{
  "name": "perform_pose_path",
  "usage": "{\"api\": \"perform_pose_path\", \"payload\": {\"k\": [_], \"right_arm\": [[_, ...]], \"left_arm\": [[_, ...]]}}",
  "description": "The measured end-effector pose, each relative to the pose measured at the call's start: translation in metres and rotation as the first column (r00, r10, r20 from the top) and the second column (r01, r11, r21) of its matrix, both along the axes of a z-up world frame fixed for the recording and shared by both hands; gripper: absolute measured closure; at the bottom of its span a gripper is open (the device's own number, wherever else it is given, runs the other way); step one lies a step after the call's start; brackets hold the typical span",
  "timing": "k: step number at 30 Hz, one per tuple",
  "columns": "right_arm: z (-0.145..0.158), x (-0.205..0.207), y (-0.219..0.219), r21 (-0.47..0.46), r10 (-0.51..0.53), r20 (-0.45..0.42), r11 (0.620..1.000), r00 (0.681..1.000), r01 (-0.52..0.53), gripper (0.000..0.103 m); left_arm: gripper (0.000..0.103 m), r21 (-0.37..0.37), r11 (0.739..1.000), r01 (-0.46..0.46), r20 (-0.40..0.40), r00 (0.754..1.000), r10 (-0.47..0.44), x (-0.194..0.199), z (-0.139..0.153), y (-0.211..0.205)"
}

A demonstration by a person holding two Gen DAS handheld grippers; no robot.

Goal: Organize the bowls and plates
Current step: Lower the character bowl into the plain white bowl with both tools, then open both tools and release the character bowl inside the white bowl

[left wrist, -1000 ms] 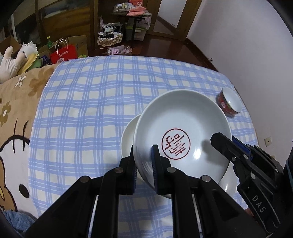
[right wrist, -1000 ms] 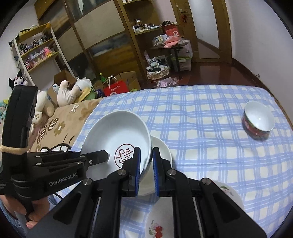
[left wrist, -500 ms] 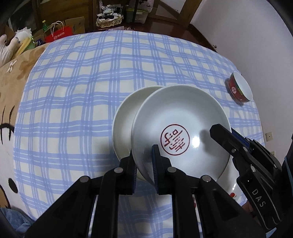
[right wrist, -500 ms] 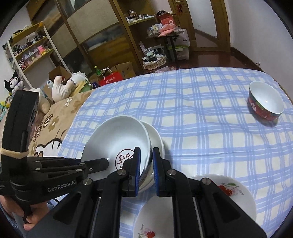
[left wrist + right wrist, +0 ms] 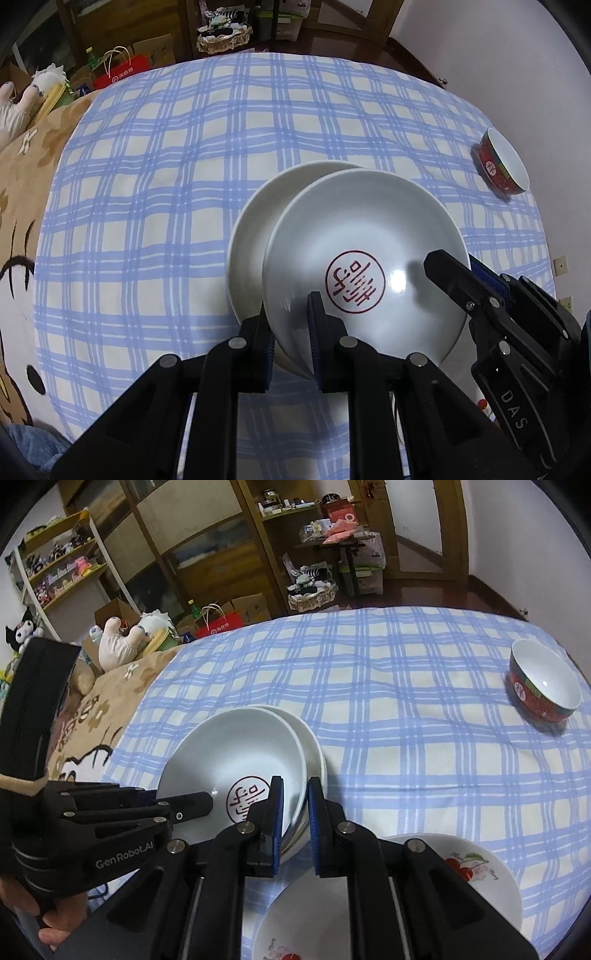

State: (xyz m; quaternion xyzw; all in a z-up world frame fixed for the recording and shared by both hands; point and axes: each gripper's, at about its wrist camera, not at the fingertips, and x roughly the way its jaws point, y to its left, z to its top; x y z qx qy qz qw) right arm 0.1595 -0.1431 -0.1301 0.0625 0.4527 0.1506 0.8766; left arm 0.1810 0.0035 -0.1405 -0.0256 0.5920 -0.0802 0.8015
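Note:
A white bowl with a red seal mark is held tilted over a plain white bowl lying on the blue checked cloth. My left gripper is shut on the near rim of the seal bowl. My right gripper is shut on the opposite rim of the same bowl; it shows in the left wrist view. A red-sided small bowl stands at the far right. A white plate with cherries lies under my right gripper.
The blue checked cloth covers the surface, with a brown cartoon-print blanket at its left edge. Shelves, boxes, a red bag and plush toys stand beyond the far edge.
Both grippers have lifted the seal bowl and shifted it right, so more of the plain bowl under it shows. The cherry plate has come further into the right wrist view.

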Motion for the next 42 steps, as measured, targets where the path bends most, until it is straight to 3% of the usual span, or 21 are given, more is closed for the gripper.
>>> {"api": "perform_pose_path", "payload": {"k": [15, 26, 30, 42], "right_arm": [[-0.002, 0.001, 0.005, -0.071, 0.017, 0.05, 0.997, 0.999, -0.014, 0.089], [-0.001, 0.002, 0.005, -0.08, 0.024, 0.056, 0.997, 0.998, -0.019, 0.089], [-0.002, 0.002, 0.004, -0.08, 0.025, 0.054, 0.997, 0.998, -0.021, 0.089], [-0.004, 0.003, 0.005, -0.078, 0.023, 0.054, 0.997, 0.998, -0.019, 0.088]], "left_arm": [[0.087, 0.012, 1.0, 0.026, -0.026, 0.999, -0.026, 0.009, -0.008, -0.003], [0.086, 0.034, 0.999, 0.02, -0.018, 1.0, -0.019, 0.011, -0.008, 0.0], [0.086, 0.085, 0.996, 0.023, 0.004, 1.0, -0.023, 0.009, -0.006, -0.002], [0.086, 0.083, 0.996, 0.023, 0.005, 1.0, -0.024, 0.009, -0.006, 0.0]]}}
